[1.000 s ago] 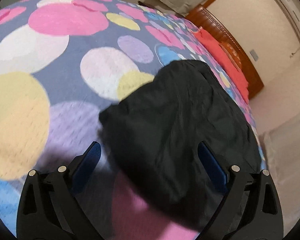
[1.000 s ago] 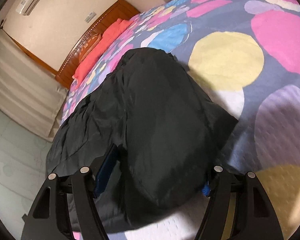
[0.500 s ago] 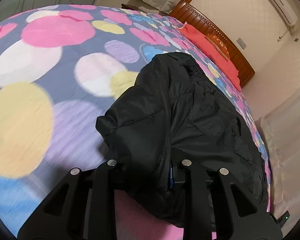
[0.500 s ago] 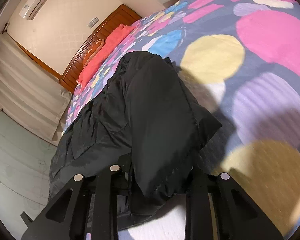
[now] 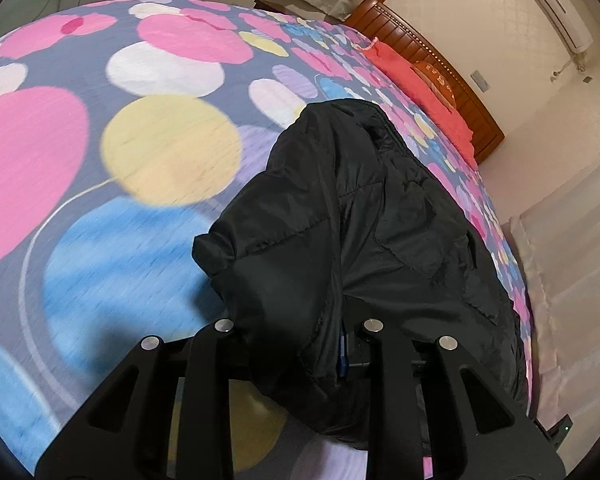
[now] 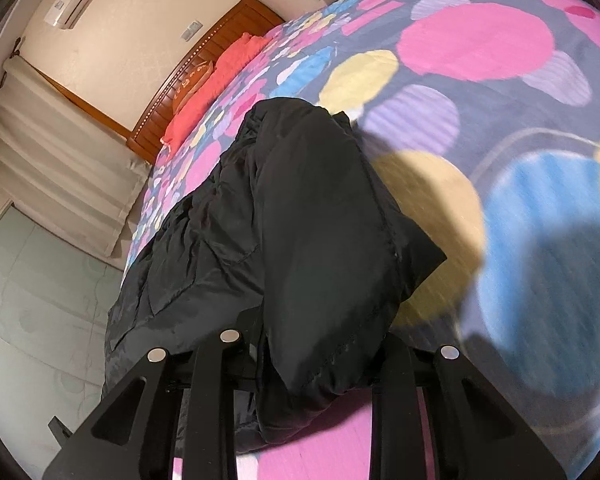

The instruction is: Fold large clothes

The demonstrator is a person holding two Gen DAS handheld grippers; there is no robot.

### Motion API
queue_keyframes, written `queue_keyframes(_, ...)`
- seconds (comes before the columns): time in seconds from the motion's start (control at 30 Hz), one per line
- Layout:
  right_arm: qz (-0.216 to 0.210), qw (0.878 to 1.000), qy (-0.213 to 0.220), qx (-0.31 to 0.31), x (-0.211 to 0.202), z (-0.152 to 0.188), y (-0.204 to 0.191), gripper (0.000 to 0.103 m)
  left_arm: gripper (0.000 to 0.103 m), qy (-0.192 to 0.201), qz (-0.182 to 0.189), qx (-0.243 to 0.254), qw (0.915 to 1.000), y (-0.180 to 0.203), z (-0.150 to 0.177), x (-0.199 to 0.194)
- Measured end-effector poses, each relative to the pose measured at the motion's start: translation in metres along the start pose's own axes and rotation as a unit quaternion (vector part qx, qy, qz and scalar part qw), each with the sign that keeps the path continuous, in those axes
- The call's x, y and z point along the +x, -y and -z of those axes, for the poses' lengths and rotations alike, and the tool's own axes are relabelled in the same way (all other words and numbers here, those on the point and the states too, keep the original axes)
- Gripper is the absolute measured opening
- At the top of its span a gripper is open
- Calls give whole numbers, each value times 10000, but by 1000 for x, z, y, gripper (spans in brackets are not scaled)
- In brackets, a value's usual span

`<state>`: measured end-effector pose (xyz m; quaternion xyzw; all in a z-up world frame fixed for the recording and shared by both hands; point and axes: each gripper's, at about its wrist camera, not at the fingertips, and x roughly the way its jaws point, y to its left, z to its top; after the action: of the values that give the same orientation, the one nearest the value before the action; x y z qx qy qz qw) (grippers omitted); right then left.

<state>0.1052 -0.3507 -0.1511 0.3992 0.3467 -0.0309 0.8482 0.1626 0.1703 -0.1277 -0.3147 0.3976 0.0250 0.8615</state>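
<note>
Both sets of tongs were gaping a second ago and are now clenched on the near hem of the black jacket (image 5: 364, 216): the left tongs (image 5: 300, 344) are gripping one corner and the right tongs (image 6: 320, 356) the other, so a fold is likely starting. The jacket is lying on the spotted bedspread (image 5: 140, 160), its long axis running away towards the wooden headboard (image 5: 432, 64), collar end farthest

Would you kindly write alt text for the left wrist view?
The left gripper is shut on a fold of a black padded jacket lying on a bedspread with large coloured circles. A wooden headboard stands behind.
</note>
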Motion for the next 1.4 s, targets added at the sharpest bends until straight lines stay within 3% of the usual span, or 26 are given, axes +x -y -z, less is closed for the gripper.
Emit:
queue_keyframes(0.5,-83,9997,-207,96,-16,14,13,29,28,-139,-16,7,9999,-21,26,-33)
queue_keyframes(0.6,-22,9996,-245,100,-16,12,11,35,36,-220,-8,-22,9998,-24,23,-34)
queue_keyframes(0.77,209,9992,-331,-124,-31,24,10,45,62,-301,-53,183,9994,-33,26,-48)
queue_keyframes(0.9,411,9977,-407,-360,-50,39,8,50,68,-401,86,275,9988,-48,24,-64)
queue_keyframes(1.17,686,9855,-465,-1479,-77,67,-38,50,70,-273,-177,154,9994,-89,7,-85)
queue_keyframes(1.27,645,9766,-399,-2012,-73,71,-71,50,70,-299,-108,8,9995,-102,-8,-85)
queue_keyframes(1.4,540,9656,-464,-2501,-51,71,-116,50,74,-417,21,332,9986,-92,-37,-74)
